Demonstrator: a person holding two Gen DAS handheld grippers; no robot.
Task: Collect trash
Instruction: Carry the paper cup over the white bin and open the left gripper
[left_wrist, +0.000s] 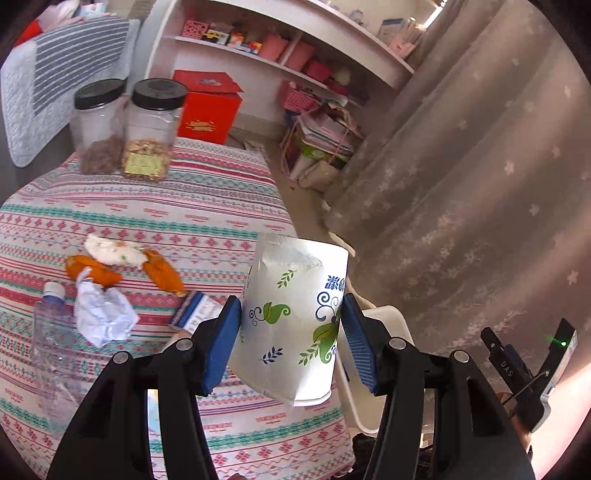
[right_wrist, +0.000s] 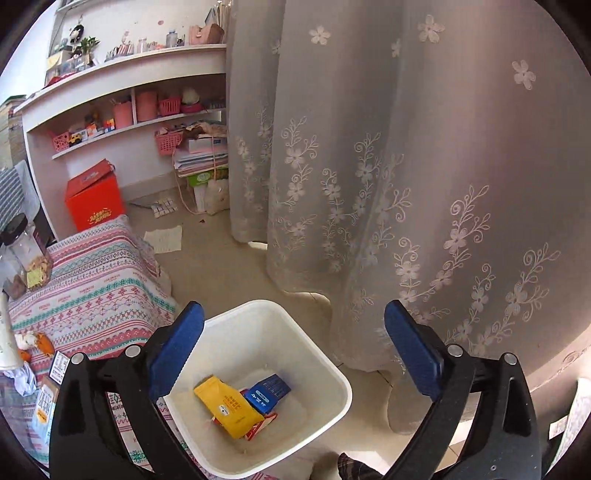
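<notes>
My left gripper (left_wrist: 291, 308) is shut on a white paper cup (left_wrist: 295, 325) printed with green leaves and held tilted over the table's right edge. On the striped tablecloth (left_wrist: 166, 206) lie crumpled paper (left_wrist: 103, 317), orange peels (left_wrist: 162, 273), a tissue wad (left_wrist: 110, 251), a crushed clear bottle (left_wrist: 51, 332) and a small blue-and-white box (left_wrist: 195, 314). My right gripper (right_wrist: 294, 313) stands open with nothing between its pads, above a white bin (right_wrist: 332, 373). In the bin lie a yellow packet (right_wrist: 229, 410), a blue box (right_wrist: 267, 395) and a red-and-white box (right_wrist: 262, 424).
Two black-lidded jars (left_wrist: 151, 125) stand at the table's far end. A red box (left_wrist: 210, 107) sits on the floor before white shelves (left_wrist: 280, 62). A flowered grey curtain (right_wrist: 406, 166) hangs just behind the bin. Paper scraps (right_wrist: 164, 238) lie on the floor.
</notes>
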